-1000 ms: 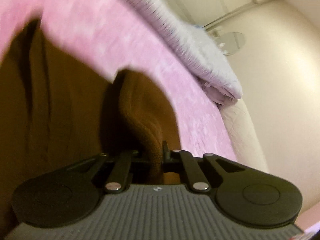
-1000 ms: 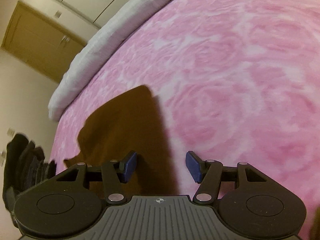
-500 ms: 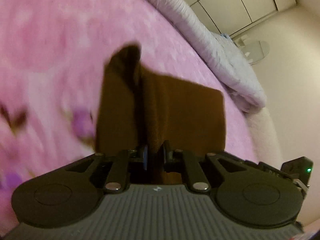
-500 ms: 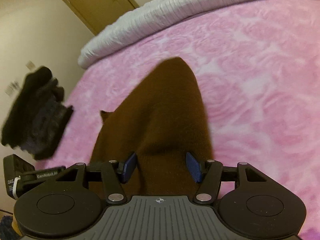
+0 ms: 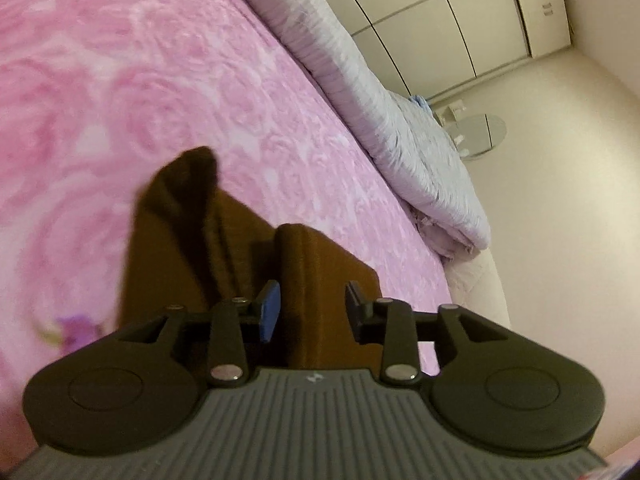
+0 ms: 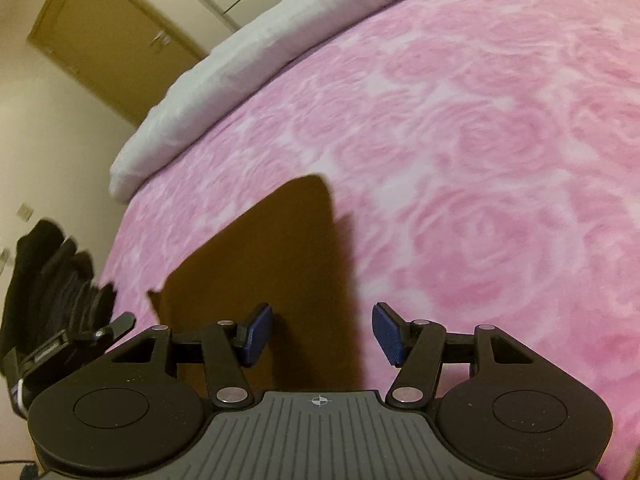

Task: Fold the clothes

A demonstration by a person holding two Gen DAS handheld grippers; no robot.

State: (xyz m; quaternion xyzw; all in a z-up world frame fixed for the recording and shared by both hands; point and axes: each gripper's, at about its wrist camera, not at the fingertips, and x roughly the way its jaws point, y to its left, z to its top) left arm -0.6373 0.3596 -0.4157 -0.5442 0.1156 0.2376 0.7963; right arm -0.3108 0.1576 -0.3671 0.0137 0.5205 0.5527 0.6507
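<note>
The brown garment [image 5: 320, 264] lies folded on the pink bedspread [image 5: 120, 80], soft, light and limp (likely to sag if lifted by one corner), best pinched along its thick folded edge, while left gripper [image 5: 312, 306] and right gripper [image 6: 322, 334] hover spread, holding nothing.

- Pink rose-print bedspread [image 6: 480, 152] lay flat and bare ahead and to the right of the right gripper [image 6: 322, 330]; passage open across it in those directions.
- Brown garment [image 6: 272, 264] covered the bedspread directly ahead of both grippers; a raised fold ridge [image 5: 296, 264] stood between the parted fingers of the left gripper [image 5: 312, 306].
- Grey-white rolled duvet [image 5: 384, 112] bounded the far edge of the bed.
- Dark clothing [image 6: 44, 280] hung just left of the right gripper, limiting room on that side.
- Wardrobe doors [image 5: 460, 20] and a wooden door [image 6: 108, 40] stood well beyond the bed.
</note>
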